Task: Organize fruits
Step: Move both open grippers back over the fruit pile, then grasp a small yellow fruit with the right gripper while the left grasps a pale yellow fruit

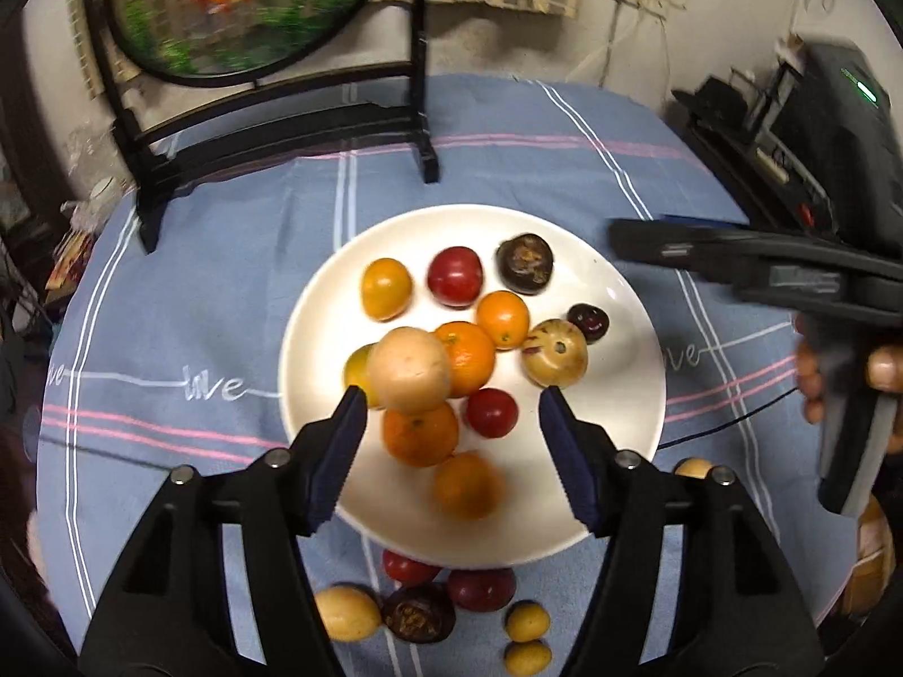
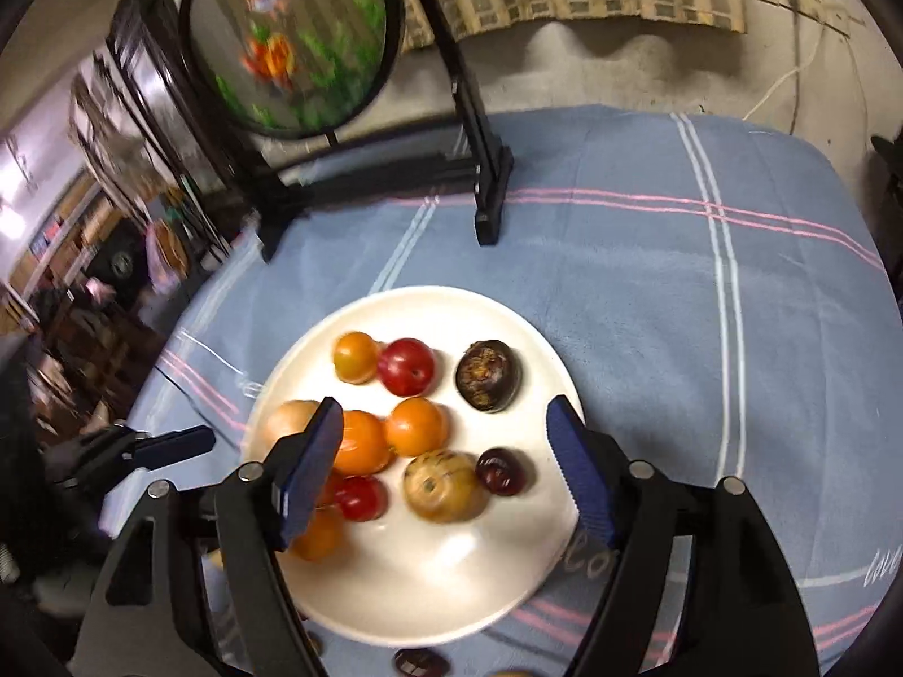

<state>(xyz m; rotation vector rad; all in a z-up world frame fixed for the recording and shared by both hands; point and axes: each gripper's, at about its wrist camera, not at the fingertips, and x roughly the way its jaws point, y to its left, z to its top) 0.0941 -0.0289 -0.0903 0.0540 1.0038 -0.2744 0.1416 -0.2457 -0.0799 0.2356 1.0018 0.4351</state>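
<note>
Fruit lies heaped on a white plate (image 1: 632, 440) in the middle of a blue striped tablecloth (image 1: 508, 158), and both claws hang over it, tilted downward. The left gripper (image 1: 451, 412) stands with its jaws spread and nothing pressed between the blue pads. Just ahead of its left pad sits a pale tan fruit (image 1: 409, 369), resting on top of the oranges (image 1: 465, 358); another orange (image 1: 420, 433) lies between the two pads, and a blurred one (image 1: 467, 485) sits a little nearer the claw. A small red fruit (image 1: 491, 412) lies just ahead of the right pad. Farther ahead are a yellow-orange fruit (image 1: 386, 288), a red plum (image 1: 455, 275) and a dark brown fruit (image 1: 524, 263) near the far rim. Behind the left claw, off the plate on the cloth, more loose fruit (image 1: 417, 615) waits beneath its arms.

The right gripper (image 2: 446, 423) is likewise wide open and holds nothing. Between its pads lie a speckled tan fruit (image 2: 446, 486) and a dark cherry-like fruit (image 2: 499, 471), with a second small red fruit (image 2: 360, 497) by its left pad. In the left wrist view this claw shows at the right, a hand (image 1: 880, 383) wrapped round its grip.

Beyond both claws, at the far edge of the table, stands a round painted screen (image 2: 293, 39) in a black frame.
</note>
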